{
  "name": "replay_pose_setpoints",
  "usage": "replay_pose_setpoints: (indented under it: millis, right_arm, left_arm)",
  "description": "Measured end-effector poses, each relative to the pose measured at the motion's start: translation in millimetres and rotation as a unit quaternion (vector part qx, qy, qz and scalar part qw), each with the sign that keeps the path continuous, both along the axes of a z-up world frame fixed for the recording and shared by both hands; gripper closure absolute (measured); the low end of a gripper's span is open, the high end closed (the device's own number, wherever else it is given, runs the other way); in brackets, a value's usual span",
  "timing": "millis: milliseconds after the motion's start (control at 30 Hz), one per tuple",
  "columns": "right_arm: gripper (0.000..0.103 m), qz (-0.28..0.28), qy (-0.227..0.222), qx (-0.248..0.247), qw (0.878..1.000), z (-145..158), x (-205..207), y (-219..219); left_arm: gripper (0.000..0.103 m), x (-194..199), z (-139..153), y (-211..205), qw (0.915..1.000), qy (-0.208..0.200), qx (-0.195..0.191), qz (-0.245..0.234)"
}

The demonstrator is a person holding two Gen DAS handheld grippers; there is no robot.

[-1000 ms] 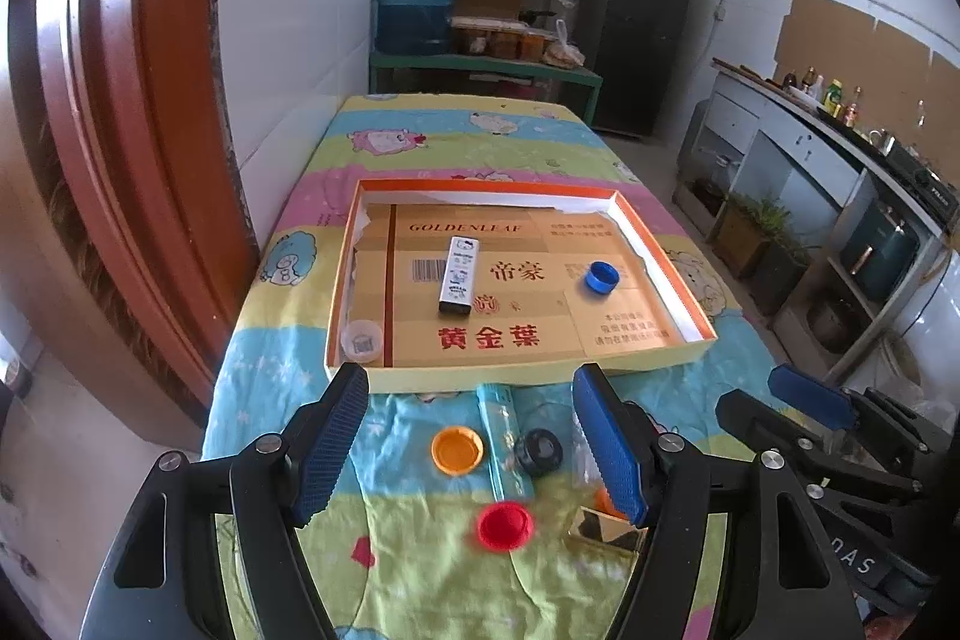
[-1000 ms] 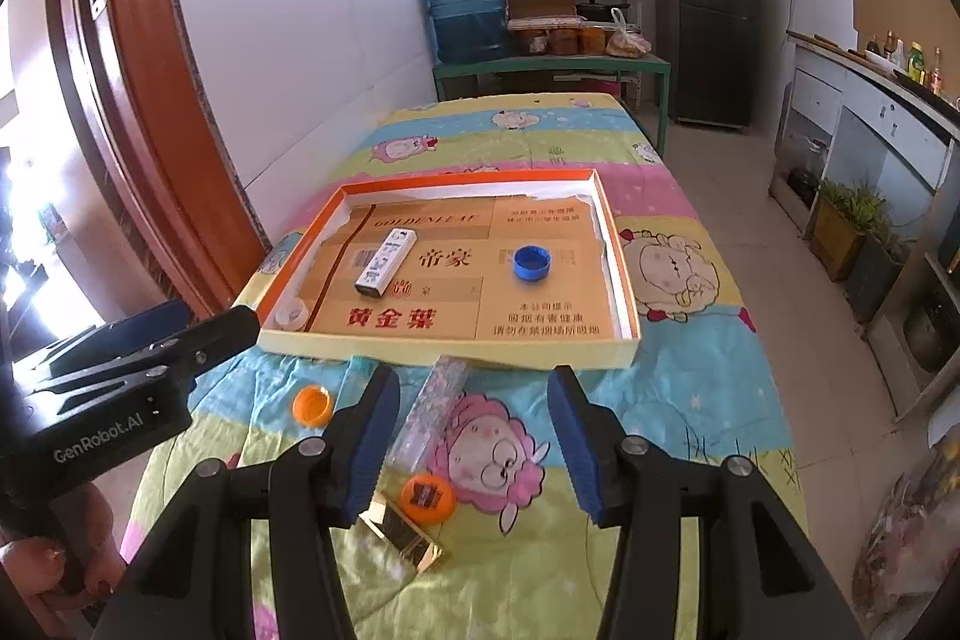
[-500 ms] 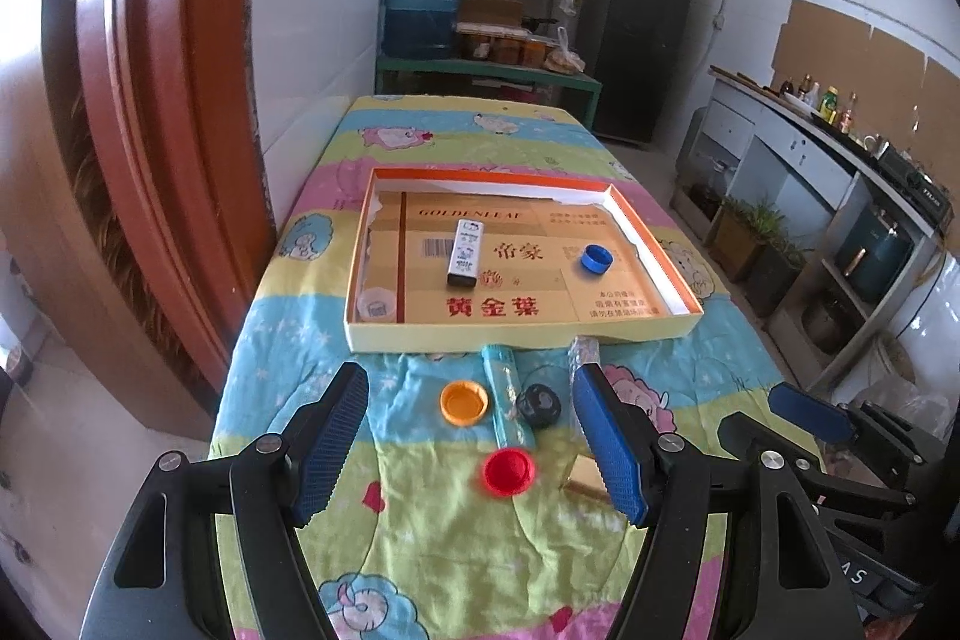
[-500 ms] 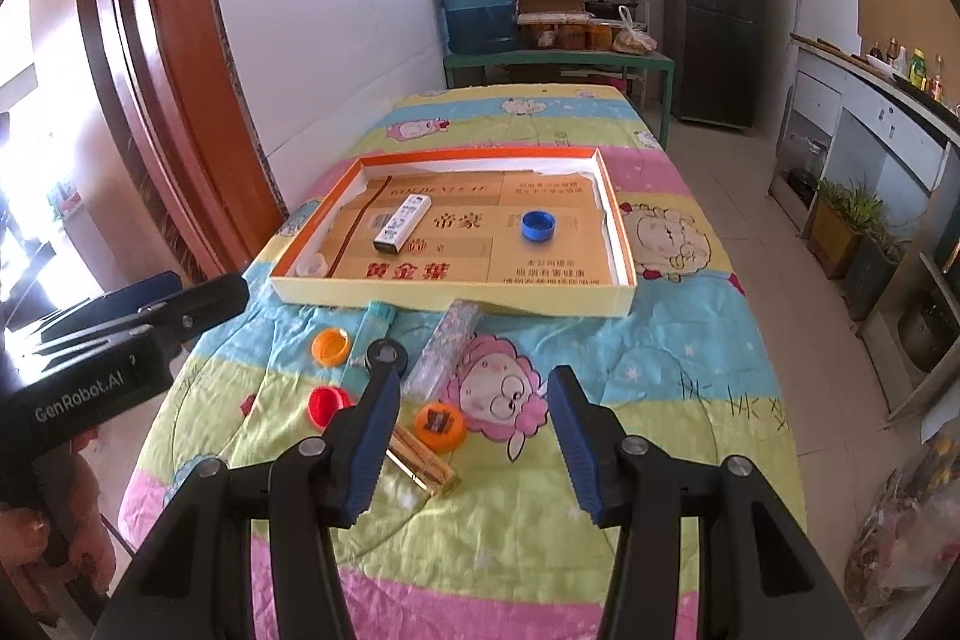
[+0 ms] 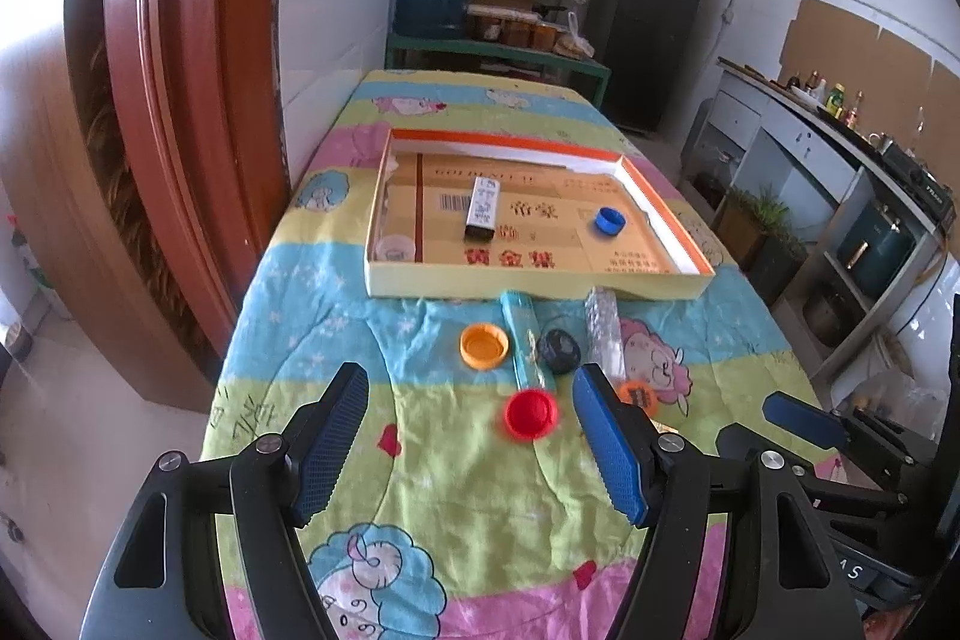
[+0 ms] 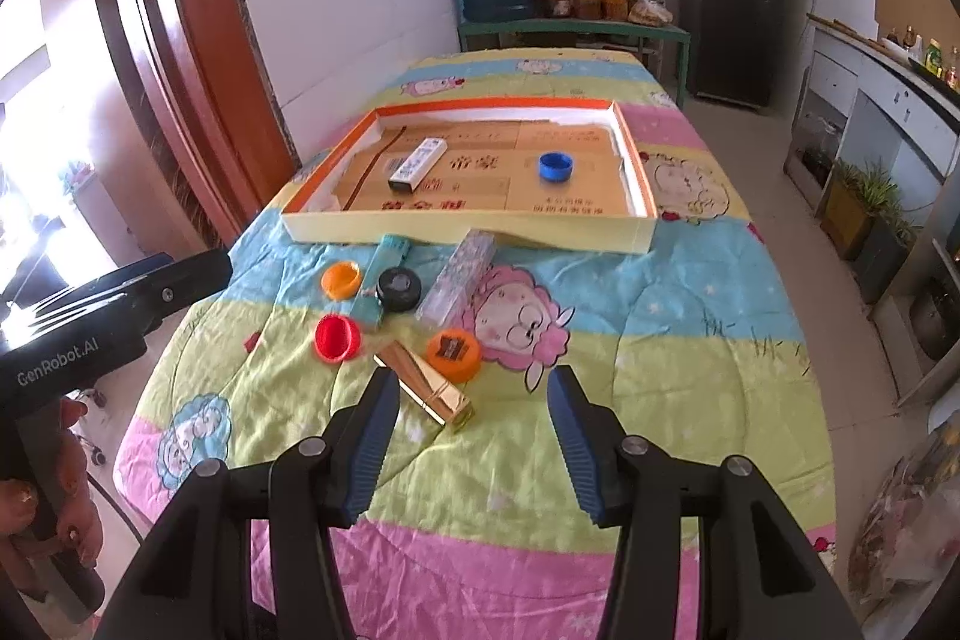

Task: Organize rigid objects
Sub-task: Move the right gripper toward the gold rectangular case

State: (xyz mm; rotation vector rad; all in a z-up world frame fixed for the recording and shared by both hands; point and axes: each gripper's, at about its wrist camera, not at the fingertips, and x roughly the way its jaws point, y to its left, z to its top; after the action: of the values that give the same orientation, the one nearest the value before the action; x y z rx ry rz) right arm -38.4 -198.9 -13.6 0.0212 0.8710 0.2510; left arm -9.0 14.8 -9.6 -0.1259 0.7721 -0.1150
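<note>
Grippers apart, both empty, above the near end of the table.
Your left gripper (image 5: 468, 445) and right gripper (image 6: 474, 436) held nothing; loose caps (image 6: 338, 336) lay just beyond, then the tray (image 6: 468, 232) with a blue cap (image 6: 555, 167).

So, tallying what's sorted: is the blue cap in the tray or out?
In. The blue cap lies on the tray floor, inside its walls.
</note>
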Motion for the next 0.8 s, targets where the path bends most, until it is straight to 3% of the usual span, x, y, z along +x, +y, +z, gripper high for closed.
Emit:
replay_pose_setpoints:
  millis: [800]
  right_arm:
    - [0.052, 0.03, 0.048, 0.018, 0.998, -43, 19, 12]
  left_arm:
    - [0.03, 6, -25, -6, 0.9997, 0.023, 0.0, -0.013]
